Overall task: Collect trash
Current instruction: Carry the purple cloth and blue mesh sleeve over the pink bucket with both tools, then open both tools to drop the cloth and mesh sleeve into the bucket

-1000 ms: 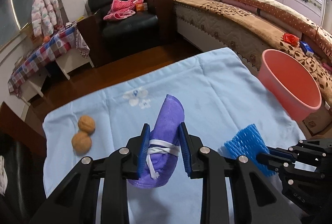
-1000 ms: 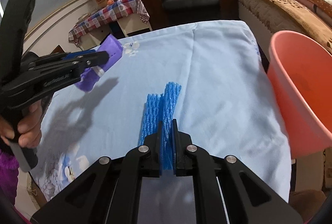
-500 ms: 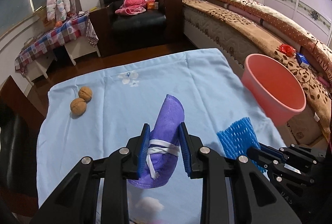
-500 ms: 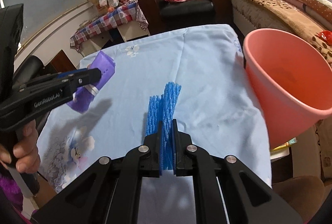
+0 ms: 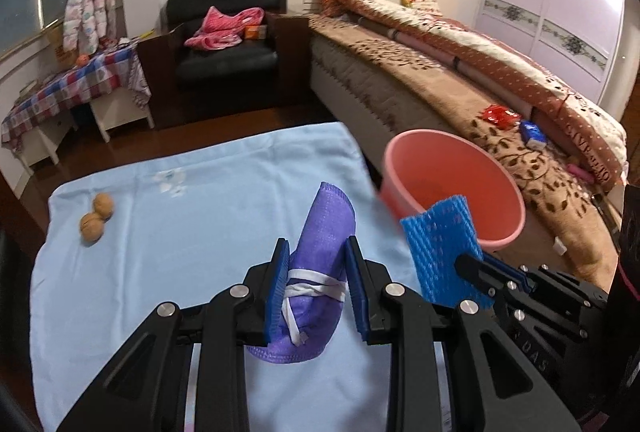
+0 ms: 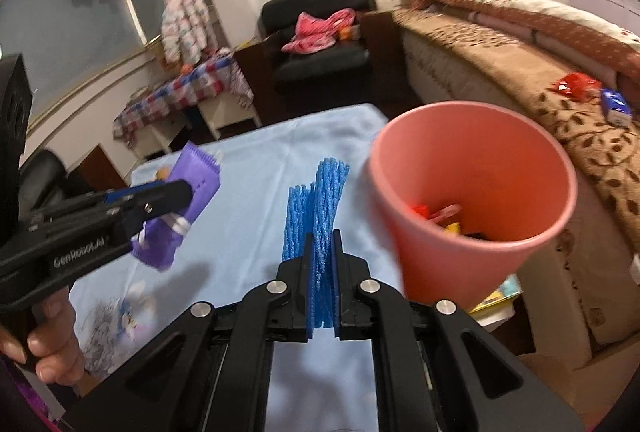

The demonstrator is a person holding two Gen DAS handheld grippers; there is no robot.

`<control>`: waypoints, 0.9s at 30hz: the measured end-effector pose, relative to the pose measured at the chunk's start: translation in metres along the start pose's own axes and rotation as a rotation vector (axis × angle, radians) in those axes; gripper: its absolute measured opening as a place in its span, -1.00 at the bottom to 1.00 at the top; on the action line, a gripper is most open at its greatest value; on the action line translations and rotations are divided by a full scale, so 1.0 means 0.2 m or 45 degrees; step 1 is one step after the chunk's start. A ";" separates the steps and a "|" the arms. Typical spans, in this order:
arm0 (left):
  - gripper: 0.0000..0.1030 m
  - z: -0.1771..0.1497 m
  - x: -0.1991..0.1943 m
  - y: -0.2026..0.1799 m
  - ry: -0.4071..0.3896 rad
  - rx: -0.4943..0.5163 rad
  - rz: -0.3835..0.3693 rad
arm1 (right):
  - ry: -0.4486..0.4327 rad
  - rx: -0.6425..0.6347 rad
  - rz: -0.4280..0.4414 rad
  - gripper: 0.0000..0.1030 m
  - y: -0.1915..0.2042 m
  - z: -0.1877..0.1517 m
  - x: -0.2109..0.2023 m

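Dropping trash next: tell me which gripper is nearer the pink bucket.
Right. The right gripper, shut on blue foam net, sits beside the pink bucket; the left gripper, holding the purple mask, is farther off.

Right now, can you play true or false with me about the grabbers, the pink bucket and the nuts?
1. The left gripper holds a purple mask. True.
2. The right gripper is open with nothing in it. False: it is shut on a blue foam net.
3. The pink bucket has nothing in it. False: some red and yellow bits lie at its bottom.
4. Two walnuts sit on the light blue cloth. True.
5. The bucket stands on the bed. False: it stands between the cloth-covered table and the bed.
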State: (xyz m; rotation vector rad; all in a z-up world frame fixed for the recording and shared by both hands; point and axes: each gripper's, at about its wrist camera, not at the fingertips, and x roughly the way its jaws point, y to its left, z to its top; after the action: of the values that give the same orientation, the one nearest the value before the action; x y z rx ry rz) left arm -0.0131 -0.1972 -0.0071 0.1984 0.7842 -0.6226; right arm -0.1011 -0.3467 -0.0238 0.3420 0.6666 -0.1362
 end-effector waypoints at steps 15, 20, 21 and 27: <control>-0.47 0.24 0.22 -0.42 -0.047 0.049 -0.239 | -0.132 0.149 -0.160 -0.87 -0.46 0.16 -0.01; -0.46 0.28 0.37 -0.54 -0.008 0.064 -0.275 | -0.117 0.178 -0.185 -0.87 -0.57 0.18 0.06; -0.46 0.28 0.39 -0.56 -0.001 0.067 -0.275 | -0.113 0.181 -0.186 -0.87 -0.59 0.18 0.07; -0.46 0.26 0.57 -0.62 0.065 0.057 -0.268 | -0.078 0.194 -0.200 -0.87 -0.67 0.17 0.15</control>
State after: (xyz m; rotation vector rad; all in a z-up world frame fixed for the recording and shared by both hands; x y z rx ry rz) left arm 0.0060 -0.3682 -0.0436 0.1744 0.8476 -0.8371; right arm -0.0883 -0.4846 -0.0532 0.4300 0.6239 -0.3475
